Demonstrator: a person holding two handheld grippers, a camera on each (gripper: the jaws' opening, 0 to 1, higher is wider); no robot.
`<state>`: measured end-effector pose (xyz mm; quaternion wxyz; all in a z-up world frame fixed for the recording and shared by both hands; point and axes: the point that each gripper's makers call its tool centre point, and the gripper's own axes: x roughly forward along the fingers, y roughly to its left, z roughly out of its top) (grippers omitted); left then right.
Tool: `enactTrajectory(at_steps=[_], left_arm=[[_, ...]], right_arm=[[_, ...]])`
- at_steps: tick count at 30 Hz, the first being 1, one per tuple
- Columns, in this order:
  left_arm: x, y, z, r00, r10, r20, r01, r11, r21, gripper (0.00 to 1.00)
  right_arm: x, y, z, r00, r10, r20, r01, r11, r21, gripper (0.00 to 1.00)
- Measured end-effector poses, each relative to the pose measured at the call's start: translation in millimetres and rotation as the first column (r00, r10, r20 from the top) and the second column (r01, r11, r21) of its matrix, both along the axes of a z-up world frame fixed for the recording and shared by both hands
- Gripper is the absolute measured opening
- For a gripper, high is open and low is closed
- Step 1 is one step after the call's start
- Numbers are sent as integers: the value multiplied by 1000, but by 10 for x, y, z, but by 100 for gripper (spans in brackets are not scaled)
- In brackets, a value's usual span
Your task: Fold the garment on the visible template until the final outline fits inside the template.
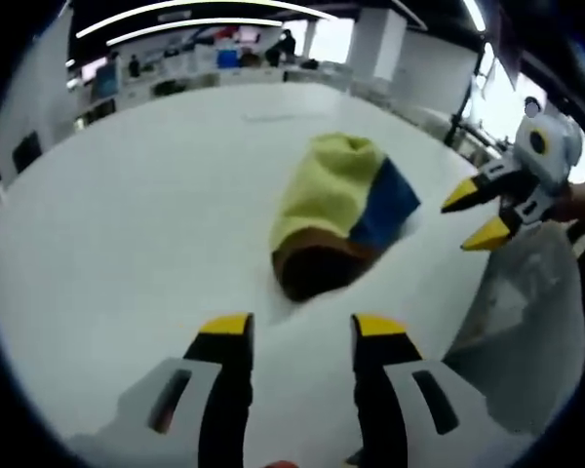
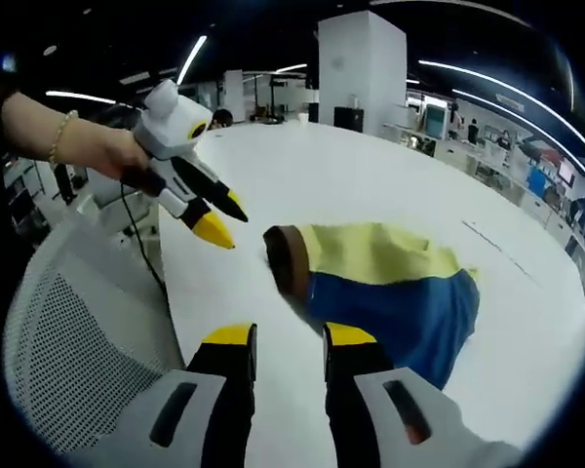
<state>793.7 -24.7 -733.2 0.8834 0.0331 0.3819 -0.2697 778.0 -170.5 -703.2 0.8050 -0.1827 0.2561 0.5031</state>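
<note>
One garment (image 1: 339,214), yellow, blue and brown, lies bunched at frame centre on the white surface (image 1: 156,224). One mesh chair (image 2: 73,341) stands lower left. Left gripper (image 1: 300,327) and right gripper (image 2: 289,336): jaws apart, holding nothing.

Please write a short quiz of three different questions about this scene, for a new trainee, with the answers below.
1. True or false: the left gripper is shut on the folded yellow, blue and brown fabric garment.
2. Which colour is the garment's band nearest the left gripper? A) brown B) blue C) white
3. Fill in: the garment lies on a ____ table.

Key:
1. False: both the left gripper and the right gripper are open, apart from the garment.
2. A
3. white
</note>
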Motion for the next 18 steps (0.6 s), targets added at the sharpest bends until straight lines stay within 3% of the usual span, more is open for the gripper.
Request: enactTrajectory(at_steps=[18], left_arm=[[146, -14, -118, 1000, 11, 4, -12, 1000, 15, 29]], right_arm=[[259, 220, -224, 998, 47, 38, -45, 997, -61, 23]])
